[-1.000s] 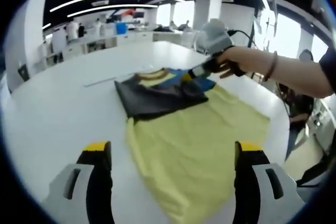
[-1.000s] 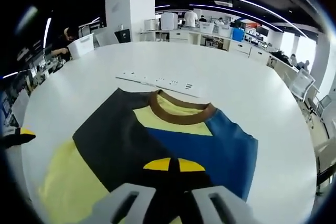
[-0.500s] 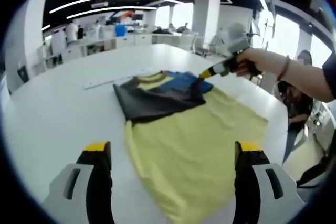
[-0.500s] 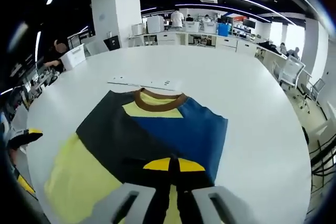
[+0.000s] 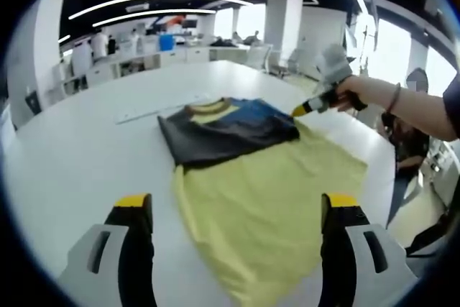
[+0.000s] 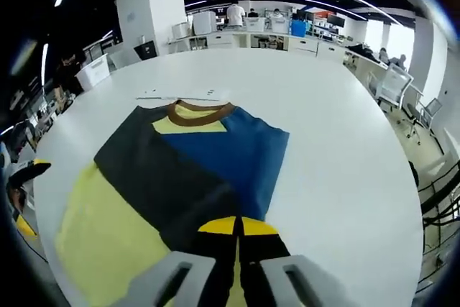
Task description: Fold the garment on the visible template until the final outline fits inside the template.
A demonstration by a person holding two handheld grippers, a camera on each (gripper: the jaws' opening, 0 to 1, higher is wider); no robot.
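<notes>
Two grippers frame the garment (image 5: 251,177) on the table (image 5: 72,149): right gripper (image 6: 237,226) clenched at its side edge, left gripper (image 5: 237,210) released near its hem.

garment (image 5: 251,170) flat on table (image 5: 79,149) | strip (image 5: 154,108) beyond its collar — right gripper (image 5: 302,111) at far edge

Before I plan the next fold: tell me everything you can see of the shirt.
The shirt is a soft, cloth-like colour-block tee: brown ribbed collar, yellow patch below it, a dark panel, a blue panel and a pale yellow body. It lies on the white table, spread flat apart from some wrinkles. The right gripper, shut, hangs over the shirt's edge beside the blue panel.
</notes>
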